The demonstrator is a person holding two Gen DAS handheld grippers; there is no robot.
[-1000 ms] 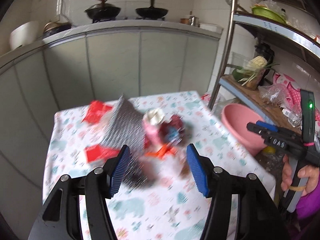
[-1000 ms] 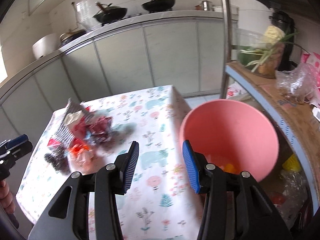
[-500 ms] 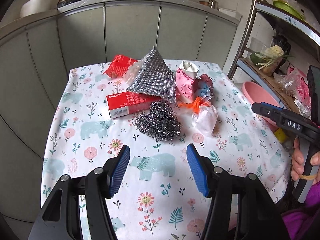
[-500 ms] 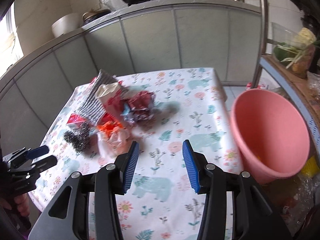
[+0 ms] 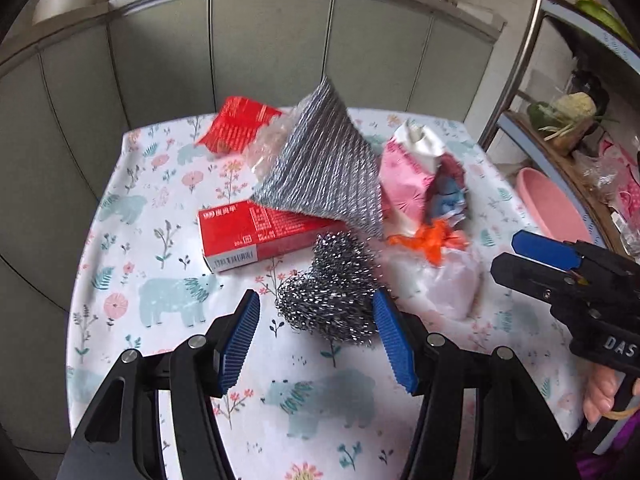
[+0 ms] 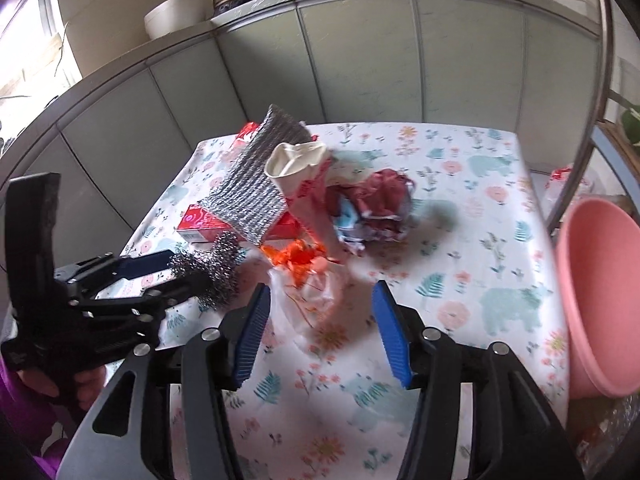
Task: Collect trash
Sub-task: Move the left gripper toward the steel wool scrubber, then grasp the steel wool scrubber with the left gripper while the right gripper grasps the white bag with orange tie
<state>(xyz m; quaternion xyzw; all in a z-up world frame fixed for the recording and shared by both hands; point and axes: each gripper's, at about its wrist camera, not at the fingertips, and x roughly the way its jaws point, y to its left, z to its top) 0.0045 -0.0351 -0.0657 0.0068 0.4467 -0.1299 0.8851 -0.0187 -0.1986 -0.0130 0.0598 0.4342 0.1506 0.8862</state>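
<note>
A heap of trash lies on a floral tablecloth [image 5: 168, 304]: a steel-wool ball [image 5: 332, 292], a red box [image 5: 256, 236], a silver mesh cloth [image 5: 324, 172], a red wrapper [image 5: 240, 124], a pink paper cup [image 5: 408, 176], crumpled dark-red paper [image 6: 380, 204], an orange scrap [image 5: 432, 240] and a clear plastic bag [image 6: 312, 292]. My left gripper [image 5: 318, 342] is open, its fingers flanking the steel wool just short of it. My right gripper [image 6: 322, 332] is open, with the plastic bag between its fingers. Each gripper shows in the other's view, the right [image 5: 560, 268] and the left [image 6: 132, 276].
A pink plastic basin [image 6: 596, 296] stands beside the table's right edge, below a metal shelf rack [image 5: 532, 32] with vegetables and bags. Grey kitchen cabinets [image 5: 272, 48] run behind the table, with a white bowl and pans on the counter.
Both grippers have moved down and closer to the trash heap. The left now has the steel wool between its fingers; the right has swung left from the basin to the plastic bag.
</note>
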